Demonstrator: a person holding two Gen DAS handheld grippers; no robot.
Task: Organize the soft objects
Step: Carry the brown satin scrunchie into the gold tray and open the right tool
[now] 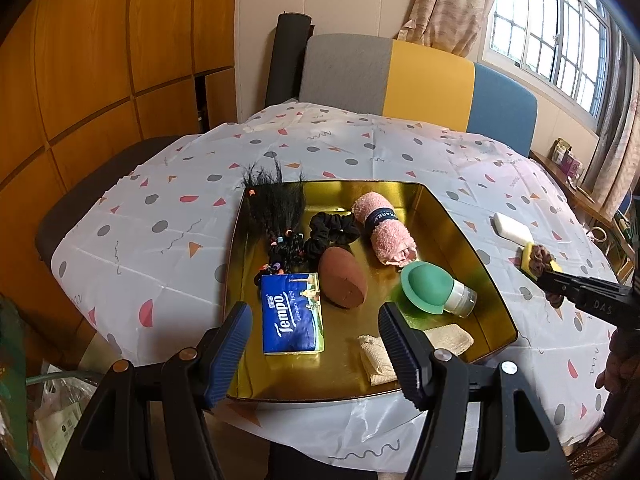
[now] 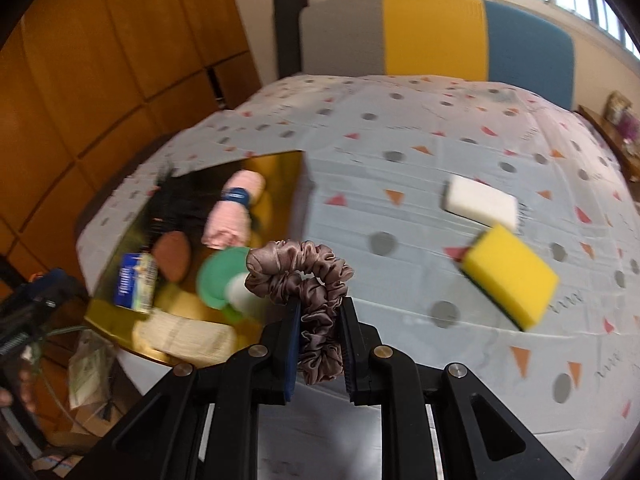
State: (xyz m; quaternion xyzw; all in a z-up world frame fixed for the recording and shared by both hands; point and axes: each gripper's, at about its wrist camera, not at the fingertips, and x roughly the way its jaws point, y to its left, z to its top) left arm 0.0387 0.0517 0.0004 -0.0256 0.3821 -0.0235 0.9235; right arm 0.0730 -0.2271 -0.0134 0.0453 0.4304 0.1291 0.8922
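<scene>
Left wrist view: my left gripper hangs apart and empty over the gold tray of soft things. Right wrist view: my right gripper is clamped on the satin scrunchie, lifted clear of the table. I judge it light, limp and slippery; pinching the bunched band suits it.
</scene>
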